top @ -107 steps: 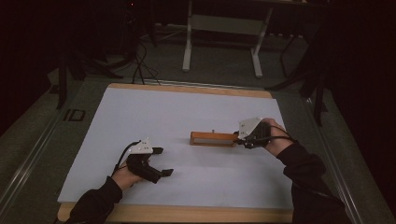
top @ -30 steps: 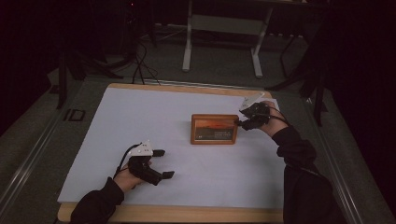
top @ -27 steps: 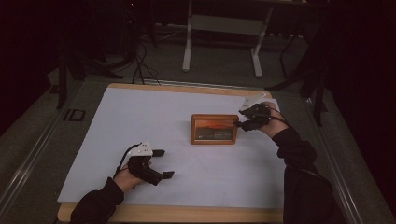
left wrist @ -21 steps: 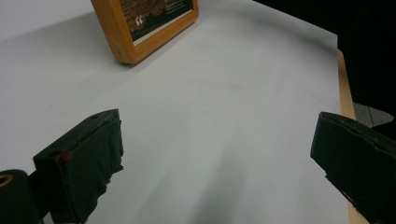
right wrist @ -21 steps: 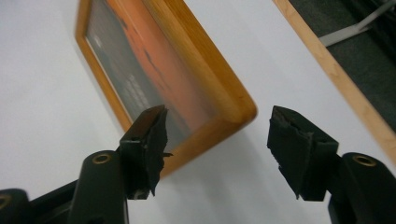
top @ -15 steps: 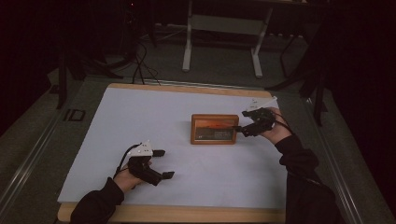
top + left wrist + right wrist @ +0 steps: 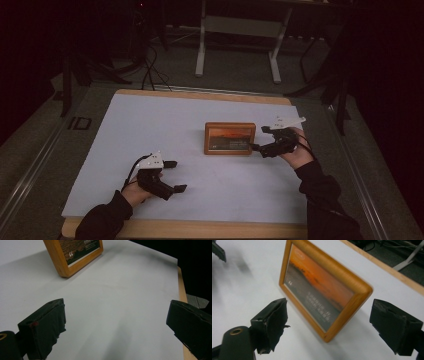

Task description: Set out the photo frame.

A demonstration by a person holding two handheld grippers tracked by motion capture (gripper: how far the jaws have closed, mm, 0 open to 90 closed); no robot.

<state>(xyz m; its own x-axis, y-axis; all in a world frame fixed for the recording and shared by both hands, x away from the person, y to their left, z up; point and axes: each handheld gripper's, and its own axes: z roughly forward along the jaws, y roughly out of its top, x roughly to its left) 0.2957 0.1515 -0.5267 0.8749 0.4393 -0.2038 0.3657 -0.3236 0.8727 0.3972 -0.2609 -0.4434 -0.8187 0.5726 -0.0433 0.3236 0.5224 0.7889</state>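
On the white table top point(image 7: 150, 130) near its middle, I see the picture frame point(image 7: 230, 138) standing upright on its long edge, its orange picture turned toward me. My right gripper point(image 7: 261, 148) sits just beside the frame's right end; its jaws have just been opening and now stand wide, pads clear of the wood. From the right gripper view, the frame's point(image 7: 324, 296) near corner lies ahead of the two black jaws, not pressed by either. My left gripper point(image 7: 175, 176) rests low on the table near the front edge, well apart from the frame, jaws spread wide with nothing between them. From the left gripper view, a corner of the frame point(image 7: 72, 255) shows far off.
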